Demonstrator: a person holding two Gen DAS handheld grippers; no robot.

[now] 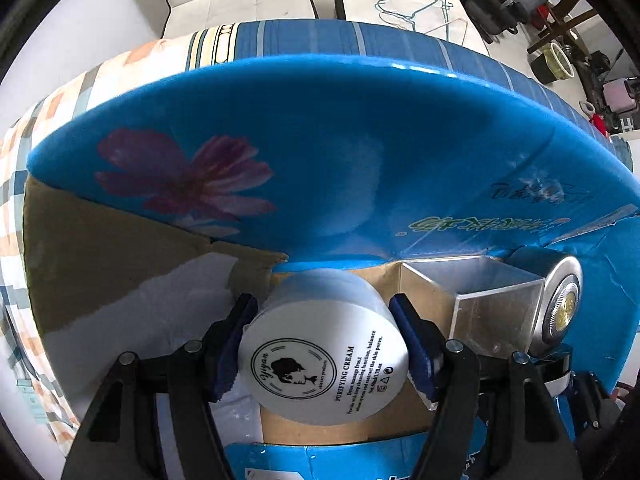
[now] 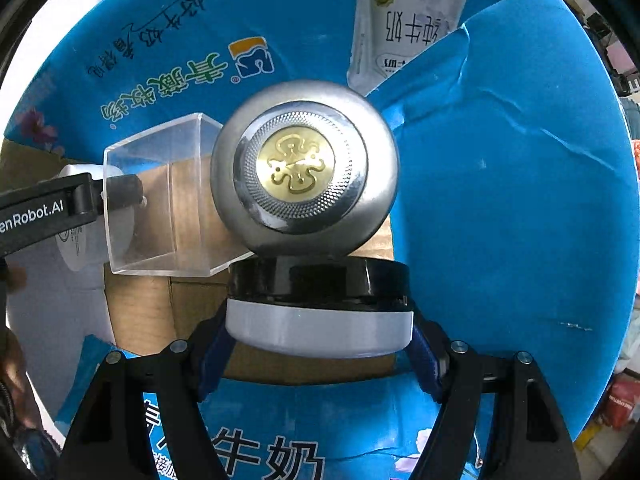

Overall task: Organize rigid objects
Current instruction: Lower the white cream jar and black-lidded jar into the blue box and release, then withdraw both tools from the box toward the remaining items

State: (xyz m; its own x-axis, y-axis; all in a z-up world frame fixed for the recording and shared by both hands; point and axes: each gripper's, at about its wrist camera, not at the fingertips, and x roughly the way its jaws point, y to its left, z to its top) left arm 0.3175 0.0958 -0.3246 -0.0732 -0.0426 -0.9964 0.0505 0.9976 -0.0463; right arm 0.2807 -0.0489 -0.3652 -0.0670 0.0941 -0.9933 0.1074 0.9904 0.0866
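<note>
My left gripper is shut on a white cream jar, held over the brown floor of a blue milk carton box. My right gripper is shut on a black and white round jar, low inside the same box. A silver round jar with a gold emblem lies on its side just beyond the right gripper; it also shows in the left wrist view. A clear plastic cube stands between the silver jar and the white jar; it appears in the left wrist view too.
The box's blue flaps stand open around the objects. The box sits on a bed with a blue striped and checked cover. Wire hangers lie on the tiled floor beyond. The left gripper's arm shows at the left of the right wrist view.
</note>
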